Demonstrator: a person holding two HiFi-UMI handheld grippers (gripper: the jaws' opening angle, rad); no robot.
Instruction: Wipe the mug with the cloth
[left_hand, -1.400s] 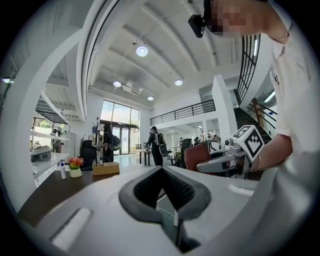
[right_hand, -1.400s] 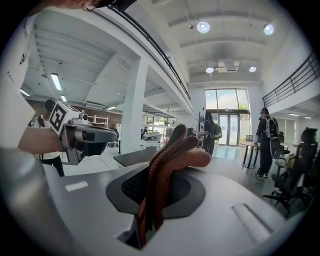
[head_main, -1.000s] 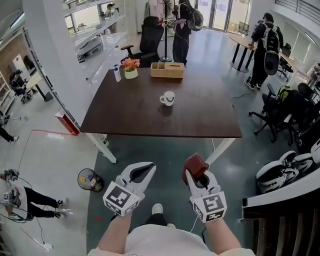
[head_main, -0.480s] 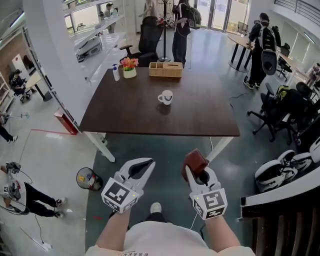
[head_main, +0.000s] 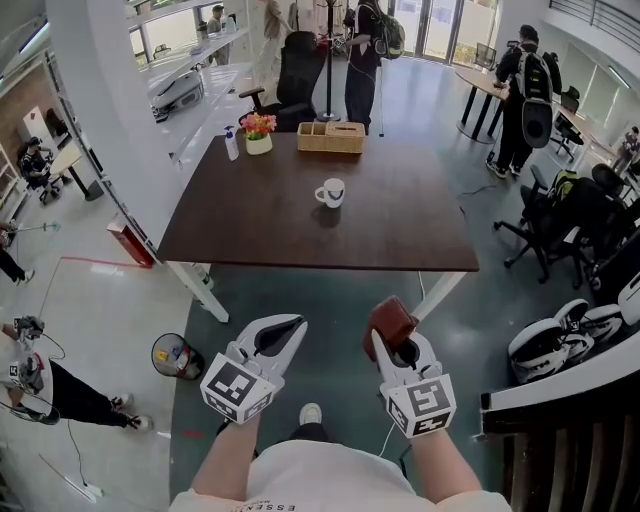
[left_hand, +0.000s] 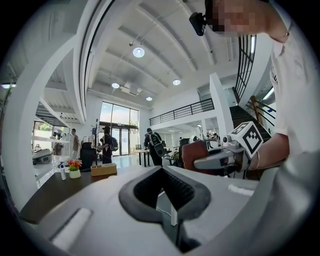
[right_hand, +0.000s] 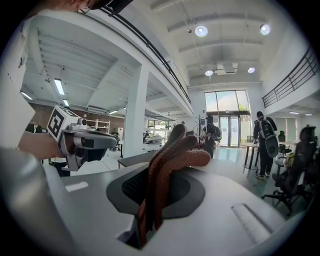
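Note:
A white mug (head_main: 330, 193) with a dark mark stands near the middle of the dark brown table (head_main: 260, 235), well ahead of both grippers. My right gripper (head_main: 386, 336) hangs over the floor short of the table's front edge, shut on a folded rust-red cloth (head_main: 388, 318). The cloth (right_hand: 173, 153) sticks up between the jaws in the right gripper view. My left gripper (head_main: 286, 323) is level with it on the left, shut with nothing held (left_hand: 163, 174). In the left gripper view the mug is hidden.
A wicker box (head_main: 332, 137), a flower pot (head_main: 258, 130) and a spray bottle (head_main: 231, 145) stand along the table's far edge. A black office chair (head_main: 300, 75) and several people are beyond it. A bin (head_main: 178, 357) is on the floor at left, chairs (head_main: 560, 215) at right.
Both grippers keep almost the same place and state. The table and mug have shifted slightly up in the head view.

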